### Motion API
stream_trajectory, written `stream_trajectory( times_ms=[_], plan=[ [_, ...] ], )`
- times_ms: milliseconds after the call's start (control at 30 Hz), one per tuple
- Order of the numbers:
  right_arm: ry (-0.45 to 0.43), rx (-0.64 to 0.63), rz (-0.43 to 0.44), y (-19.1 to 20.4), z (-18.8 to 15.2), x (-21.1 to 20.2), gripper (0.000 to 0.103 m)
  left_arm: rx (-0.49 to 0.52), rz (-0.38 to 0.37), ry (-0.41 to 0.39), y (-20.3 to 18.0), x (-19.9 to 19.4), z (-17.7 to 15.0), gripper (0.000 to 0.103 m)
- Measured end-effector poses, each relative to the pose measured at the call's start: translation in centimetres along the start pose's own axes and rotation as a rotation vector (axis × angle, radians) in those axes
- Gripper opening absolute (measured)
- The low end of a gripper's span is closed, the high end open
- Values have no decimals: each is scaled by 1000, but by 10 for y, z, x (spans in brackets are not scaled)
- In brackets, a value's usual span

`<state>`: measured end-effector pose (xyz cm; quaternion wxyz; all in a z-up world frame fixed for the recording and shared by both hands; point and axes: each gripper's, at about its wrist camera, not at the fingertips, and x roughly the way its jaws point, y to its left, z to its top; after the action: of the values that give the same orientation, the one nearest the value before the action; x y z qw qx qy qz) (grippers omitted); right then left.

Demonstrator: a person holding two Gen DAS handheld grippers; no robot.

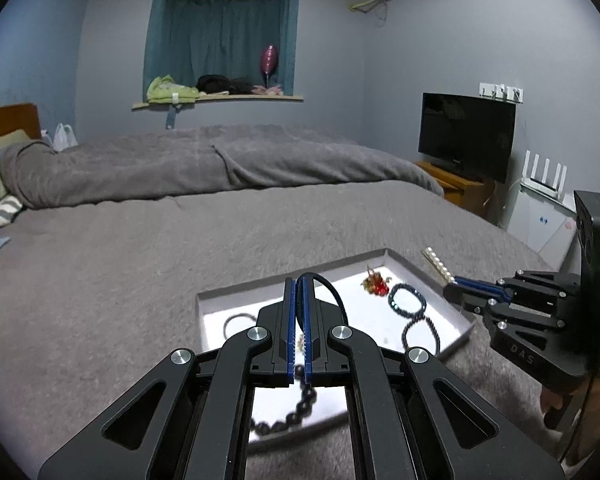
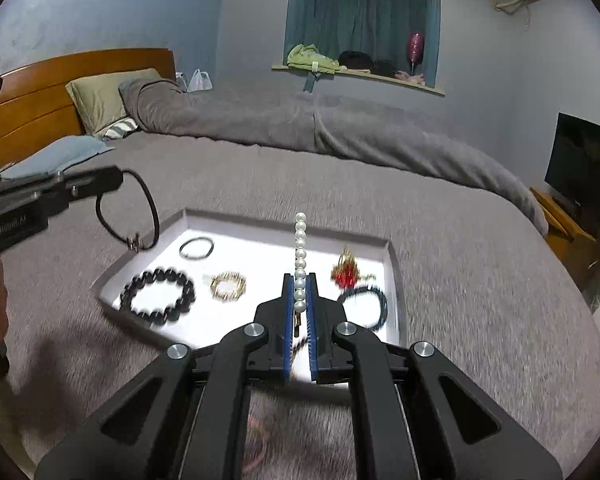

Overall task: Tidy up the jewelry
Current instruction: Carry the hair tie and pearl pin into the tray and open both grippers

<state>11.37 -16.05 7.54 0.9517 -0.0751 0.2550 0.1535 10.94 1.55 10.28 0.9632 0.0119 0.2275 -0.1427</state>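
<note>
Left wrist view: the left gripper (image 1: 299, 280) hides the middle of the tray (image 1: 462, 330), covering most of the black bead bracelet (image 1: 300, 412) and all but a scrap of the gold bracelet (image 1: 300, 345). The right gripper (image 1: 450, 290) is cut off at the picture's edge. Right wrist view: the red ornament (image 2: 347, 273) and the dark blue bracelet (image 2: 374, 305) are motion-blurred, their details unreadable. The pearl piece (image 2: 299, 256) has its lower end hidden between the right gripper's (image 2: 299, 280) fingers. A pink object (image 2: 256, 440) below is too blurred to identify.
</note>
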Motion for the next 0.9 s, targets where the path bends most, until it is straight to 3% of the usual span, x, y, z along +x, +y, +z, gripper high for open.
stream_trajectory(
  times_ms=[400, 567, 900],
  plan=[
    [49, 29, 35, -14, 16, 52, 6, -84, -8, 51, 21, 56, 15, 4],
    [119, 34, 78, -13, 8, 80, 6, -163, -57, 135, 27, 96, 12, 4],
    [207, -17, 54, 3, 2, 110, 6, -155, -14, 252, 27, 136, -9, 4]
  ],
)
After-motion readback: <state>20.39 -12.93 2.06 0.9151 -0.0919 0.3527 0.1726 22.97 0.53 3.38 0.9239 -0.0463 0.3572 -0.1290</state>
